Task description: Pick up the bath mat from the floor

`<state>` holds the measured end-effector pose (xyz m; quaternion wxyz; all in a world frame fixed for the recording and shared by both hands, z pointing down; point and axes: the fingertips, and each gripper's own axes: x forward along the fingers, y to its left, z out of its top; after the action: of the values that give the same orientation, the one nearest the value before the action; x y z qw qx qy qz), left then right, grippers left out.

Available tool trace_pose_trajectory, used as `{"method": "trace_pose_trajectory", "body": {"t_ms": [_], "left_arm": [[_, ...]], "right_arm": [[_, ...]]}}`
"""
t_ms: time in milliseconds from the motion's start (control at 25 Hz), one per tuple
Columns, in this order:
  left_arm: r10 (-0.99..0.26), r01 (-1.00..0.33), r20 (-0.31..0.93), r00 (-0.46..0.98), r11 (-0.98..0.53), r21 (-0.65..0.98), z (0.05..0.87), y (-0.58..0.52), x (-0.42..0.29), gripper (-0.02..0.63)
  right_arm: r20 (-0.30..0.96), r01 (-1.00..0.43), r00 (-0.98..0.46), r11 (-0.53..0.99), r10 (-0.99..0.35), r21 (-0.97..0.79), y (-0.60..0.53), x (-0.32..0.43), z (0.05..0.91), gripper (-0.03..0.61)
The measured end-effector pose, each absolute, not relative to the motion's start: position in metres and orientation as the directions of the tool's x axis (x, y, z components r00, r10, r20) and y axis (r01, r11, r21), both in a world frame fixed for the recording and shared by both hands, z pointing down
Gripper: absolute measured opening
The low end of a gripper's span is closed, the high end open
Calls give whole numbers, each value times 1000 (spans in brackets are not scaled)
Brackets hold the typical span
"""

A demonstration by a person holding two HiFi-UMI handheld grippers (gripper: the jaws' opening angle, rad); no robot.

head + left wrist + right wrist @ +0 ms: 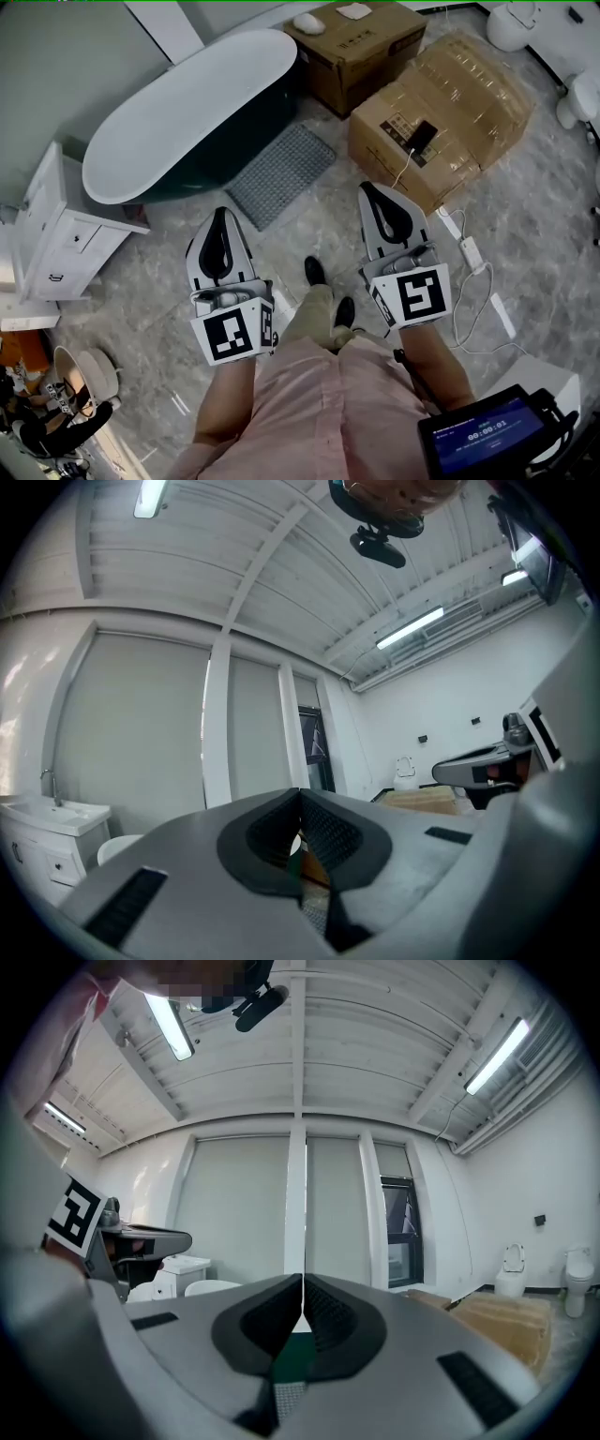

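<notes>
A grey ribbed bath mat (280,174) lies flat on the marble floor beside the dark green bathtub (192,117). My left gripper (221,212) is held level above the floor, its tip near the mat's near edge, jaws shut with nothing between them. My right gripper (368,188) hovers to the right of the mat, also shut and empty. In the left gripper view the left gripper (299,792) shows its pads meeting; a bit of the mat (316,913) shows below. In the right gripper view the right gripper (303,1279) has its pads closed, with the tub (293,1358) beyond.
Two cardboard boxes (441,108) (356,52) stand behind and right of the mat. A white vanity cabinet (56,239) is at the left. White cables and a power strip (469,251) lie on the floor at right. My shoes (328,291) stand between the grippers.
</notes>
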<state>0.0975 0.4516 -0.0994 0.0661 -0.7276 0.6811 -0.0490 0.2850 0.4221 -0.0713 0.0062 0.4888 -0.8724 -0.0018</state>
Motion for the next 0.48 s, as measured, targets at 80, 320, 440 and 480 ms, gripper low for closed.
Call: {"method": "trace_pose_trajectory", "body": {"t_ms": [80, 320, 440, 480], "left_arm": [[-998, -985, -11, 69, -67, -158, -92, 437, 97, 25], [-997, -987, -9, 72, -70, -142, -90, 385, 79, 25], [-998, -987, -19, 66, -62, -149, -88, 357, 69, 25], [-998, -987, -23, 61, -57, -153, -86, 347, 68, 25]], "right_arm": [[20, -854, -520, 520, -854, 10, 409, 285, -64, 18], [35, -854, -519, 520, -854, 15, 359, 266, -64, 18], [29, -849, -528, 529, -849, 16, 331, 256, -62, 18], [25, -846, -533, 533, -846, 16, 320, 255, -59, 18]]}}
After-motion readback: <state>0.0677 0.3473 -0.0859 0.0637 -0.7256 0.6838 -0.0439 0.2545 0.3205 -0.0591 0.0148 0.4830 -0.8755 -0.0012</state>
